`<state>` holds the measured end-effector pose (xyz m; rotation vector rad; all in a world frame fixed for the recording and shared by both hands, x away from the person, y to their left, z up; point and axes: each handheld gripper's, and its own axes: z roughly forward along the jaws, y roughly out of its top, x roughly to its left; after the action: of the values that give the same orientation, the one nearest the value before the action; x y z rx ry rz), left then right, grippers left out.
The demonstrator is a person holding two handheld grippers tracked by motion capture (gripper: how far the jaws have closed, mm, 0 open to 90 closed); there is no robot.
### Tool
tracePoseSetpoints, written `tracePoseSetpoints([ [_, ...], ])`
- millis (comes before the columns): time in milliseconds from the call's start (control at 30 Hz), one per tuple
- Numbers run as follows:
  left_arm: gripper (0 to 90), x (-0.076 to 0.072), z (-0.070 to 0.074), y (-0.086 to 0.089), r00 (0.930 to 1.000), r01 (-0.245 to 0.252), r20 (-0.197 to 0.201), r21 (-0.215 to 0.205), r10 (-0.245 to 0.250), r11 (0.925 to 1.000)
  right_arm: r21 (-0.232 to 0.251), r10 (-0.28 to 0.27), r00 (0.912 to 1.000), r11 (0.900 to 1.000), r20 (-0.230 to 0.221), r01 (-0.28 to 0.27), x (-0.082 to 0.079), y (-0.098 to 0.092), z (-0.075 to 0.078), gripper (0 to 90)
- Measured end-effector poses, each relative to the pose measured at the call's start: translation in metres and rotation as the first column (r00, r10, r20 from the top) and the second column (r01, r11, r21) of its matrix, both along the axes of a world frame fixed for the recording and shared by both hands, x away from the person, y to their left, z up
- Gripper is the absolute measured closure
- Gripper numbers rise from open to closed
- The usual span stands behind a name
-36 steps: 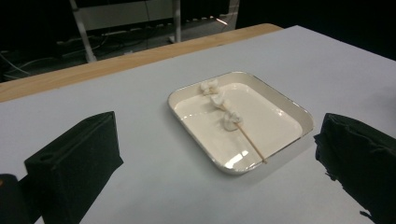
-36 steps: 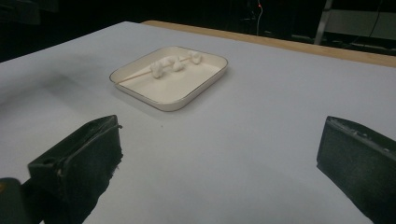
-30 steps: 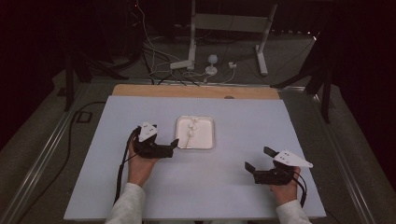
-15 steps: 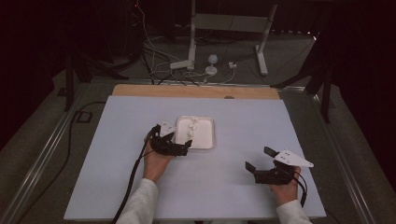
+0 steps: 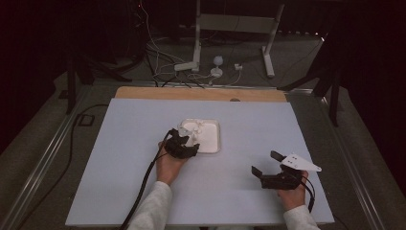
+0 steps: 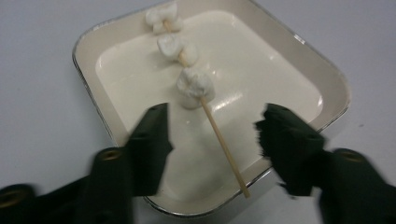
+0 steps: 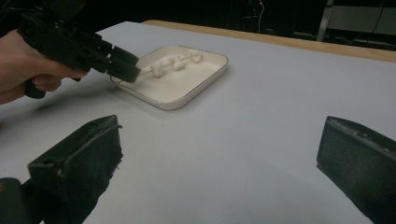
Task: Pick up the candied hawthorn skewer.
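A white square tray (image 5: 214, 143) sits mid-table, its rim (image 6: 88, 88) close below my left gripper and its side (image 7: 201, 84) seen from the right gripper. In it lies a wooden skewer (image 6: 224, 147) threaded with three marshmallows (image 6: 195, 85), also seen as white lumps (image 7: 176, 63). My left gripper (image 6: 212, 135) hangs open over the tray's near edge, jaws either side of the bare stick. The same gripper (image 5: 189, 143) shows from above. My right gripper (image 5: 266, 163) rests open over bare table at the front right, nothing between its jaws.
The table top (image 5: 134, 191) is pale blue-grey with a wooden strip (image 5: 201, 93) along its far edge. Beyond it, on the floor, stand a metal frame (image 5: 234, 28) and loose cables (image 5: 210, 72). A black cable (image 5: 143, 187) trails from my left gripper.
My left gripper has moved right and forward from beside the tray to over its near edge, jaws now astride the skewer. The right gripper has stayed put.
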<state>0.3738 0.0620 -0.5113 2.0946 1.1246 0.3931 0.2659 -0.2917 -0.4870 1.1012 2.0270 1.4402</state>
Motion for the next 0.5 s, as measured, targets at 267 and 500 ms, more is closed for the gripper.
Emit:
tracePoseSetpoints([
  [267,70.7,0.0043,-0.0039,-0.0025,0.9981,-0.034,-0.05,0.039,0.036,0.9987,0.002,0.002,1.0,1.0,-0.003,-0.002,0.0001,-0.0001,-0.0003,0.0],
  [500,87.7,0.0066,-0.003,-0.002,0.9941,-0.073,-0.078,0.018,0.075,0.9971,0.003,0.003,1.0,1.0,-0.005,-0.003,0.0002,-0.0001,-0.0005,0.0],
])
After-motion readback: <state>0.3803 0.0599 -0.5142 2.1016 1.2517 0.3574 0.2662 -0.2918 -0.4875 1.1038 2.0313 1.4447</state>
